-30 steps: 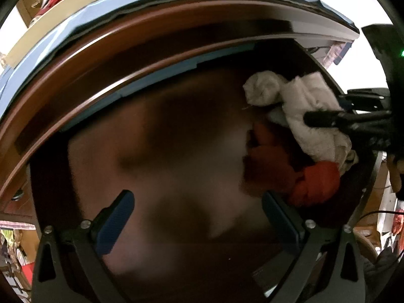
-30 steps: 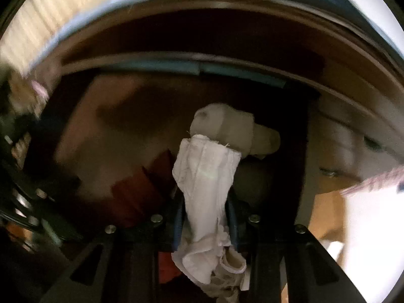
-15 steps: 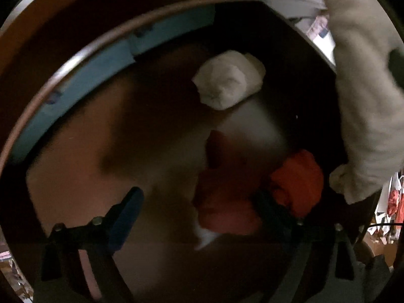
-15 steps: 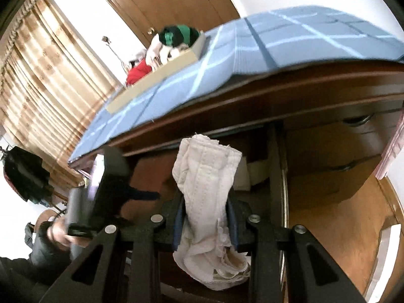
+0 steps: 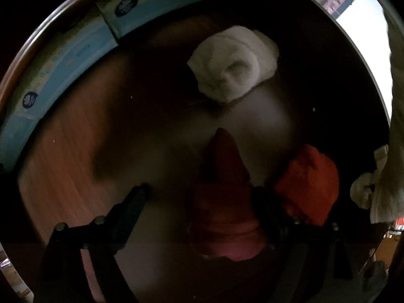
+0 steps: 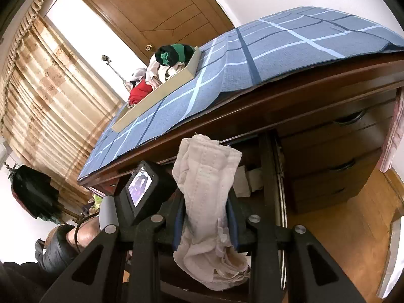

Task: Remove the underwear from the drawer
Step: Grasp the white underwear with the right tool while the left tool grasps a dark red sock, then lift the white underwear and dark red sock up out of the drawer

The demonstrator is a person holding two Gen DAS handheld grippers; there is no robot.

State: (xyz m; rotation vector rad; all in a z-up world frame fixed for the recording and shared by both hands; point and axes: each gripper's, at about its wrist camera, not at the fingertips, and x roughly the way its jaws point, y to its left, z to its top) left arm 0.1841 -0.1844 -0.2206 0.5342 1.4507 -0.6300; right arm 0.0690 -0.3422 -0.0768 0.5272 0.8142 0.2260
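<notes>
**op_remote:** Left wrist view first. I'm down inside the drawer (image 5: 70,151), pretty dark in there. My left gripper (image 5: 199,194) has its jaws spread wide, and a dark red piece (image 5: 222,202) sits between them, against the right finger, not pinched yet. Just right of it there's an orange piece (image 5: 310,184), and farther back a rolled white bundle (image 5: 234,75). So I'd say at least three still to pull. Blue packets (image 5: 63,58) line the far left wall.

**drawer_lurker:** And the other hand?

**op_remote:** Right wrist view: right gripper (image 6: 205,222) is clamped on white underwear (image 6: 207,202), lifted clear of the drawer, drooping out both ends. That one's basically out. Up on the dresser there's a blue checked cloth (image 6: 277,50) with a tray (image 6: 161,93) of clothes at the far left, my guess for the drop spot. Wooden door (image 6: 156,7) behind, curtains (image 6: 45,96) left, wood floor (image 6: 353,227) right.
</notes>
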